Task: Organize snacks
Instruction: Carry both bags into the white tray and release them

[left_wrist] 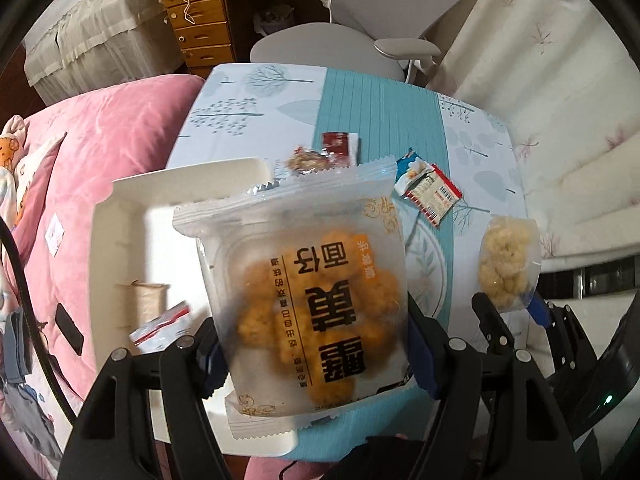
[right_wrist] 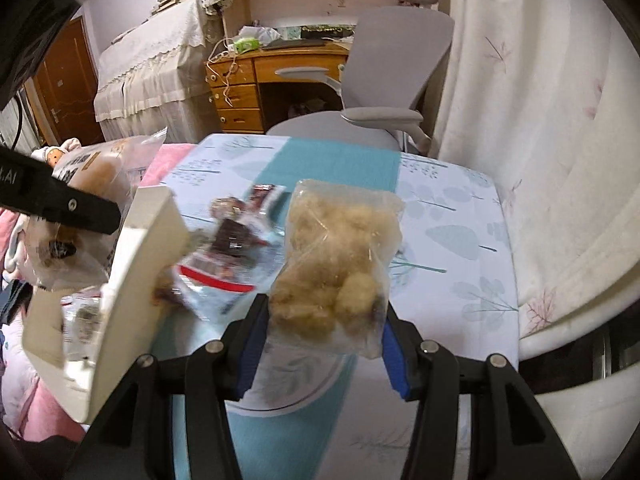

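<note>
My left gripper [left_wrist: 316,356] is shut on a frosted packet of orange-brown cakes [left_wrist: 308,288] with black Chinese lettering, held over the near right corner of a cream tray [left_wrist: 120,216]. My right gripper [right_wrist: 320,340] is shut on a clear bag of pale puffed rice balls [right_wrist: 336,264], held above the table; that bag also shows at the right of the left wrist view [left_wrist: 506,264]. Inside the tray lie a red-and-white packet [left_wrist: 164,326] and a beige item [left_wrist: 146,300]. Loose snack packets [left_wrist: 428,192] lie on the tablecloth beyond.
The table has a white and teal tree-print cloth [right_wrist: 448,216]. A pink quilt [left_wrist: 104,136] lies left of the tray. A grey office chair [right_wrist: 384,92] and a wooden desk [right_wrist: 248,80] stand behind the table. A cream curtain [right_wrist: 540,160] hangs at the right.
</note>
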The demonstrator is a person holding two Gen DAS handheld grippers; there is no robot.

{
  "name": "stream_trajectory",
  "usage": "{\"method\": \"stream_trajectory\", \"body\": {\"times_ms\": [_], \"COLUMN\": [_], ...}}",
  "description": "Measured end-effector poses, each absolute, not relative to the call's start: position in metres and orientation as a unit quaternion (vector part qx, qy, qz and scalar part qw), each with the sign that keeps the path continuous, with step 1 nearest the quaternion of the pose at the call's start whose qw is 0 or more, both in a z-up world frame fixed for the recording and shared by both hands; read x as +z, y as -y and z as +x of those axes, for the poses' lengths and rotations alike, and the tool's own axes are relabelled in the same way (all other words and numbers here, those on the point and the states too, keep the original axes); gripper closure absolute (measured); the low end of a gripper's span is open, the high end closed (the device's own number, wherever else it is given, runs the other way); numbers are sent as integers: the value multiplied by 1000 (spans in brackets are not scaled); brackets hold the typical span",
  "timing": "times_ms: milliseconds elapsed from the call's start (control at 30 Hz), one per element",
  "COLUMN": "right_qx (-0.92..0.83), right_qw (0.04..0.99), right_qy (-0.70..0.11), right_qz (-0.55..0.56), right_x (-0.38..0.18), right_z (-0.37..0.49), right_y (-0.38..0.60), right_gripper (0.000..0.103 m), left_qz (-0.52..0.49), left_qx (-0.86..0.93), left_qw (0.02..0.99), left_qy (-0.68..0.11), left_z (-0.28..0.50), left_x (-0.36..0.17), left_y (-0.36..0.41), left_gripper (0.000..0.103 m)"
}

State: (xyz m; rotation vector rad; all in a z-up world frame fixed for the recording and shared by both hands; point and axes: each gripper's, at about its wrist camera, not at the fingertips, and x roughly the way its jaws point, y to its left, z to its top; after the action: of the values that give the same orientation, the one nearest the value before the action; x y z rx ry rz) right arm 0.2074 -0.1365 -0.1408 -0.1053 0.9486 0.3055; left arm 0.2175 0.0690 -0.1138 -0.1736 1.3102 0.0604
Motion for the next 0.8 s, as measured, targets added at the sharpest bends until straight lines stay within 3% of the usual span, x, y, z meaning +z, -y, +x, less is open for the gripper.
{"method": "stream_trajectory", "body": {"times_ms": [367, 800], "right_qx": [153, 224], "right_qw": [885, 879], "right_qy": [-440, -421], "right_qz": [-19, -14], "right_x": [-108, -103], "right_z": [154, 107], "right_y": [56, -40], "right_gripper": [51, 51], "left_qz": [-70, -44], "left_qx": [-1, -20], "left_qw": [802, 801], "left_qy": [-593, -597], "left_z": [153, 111], "left_x": [-97, -114], "left_y": [-160, -239], "left_gripper": [32, 31]}}
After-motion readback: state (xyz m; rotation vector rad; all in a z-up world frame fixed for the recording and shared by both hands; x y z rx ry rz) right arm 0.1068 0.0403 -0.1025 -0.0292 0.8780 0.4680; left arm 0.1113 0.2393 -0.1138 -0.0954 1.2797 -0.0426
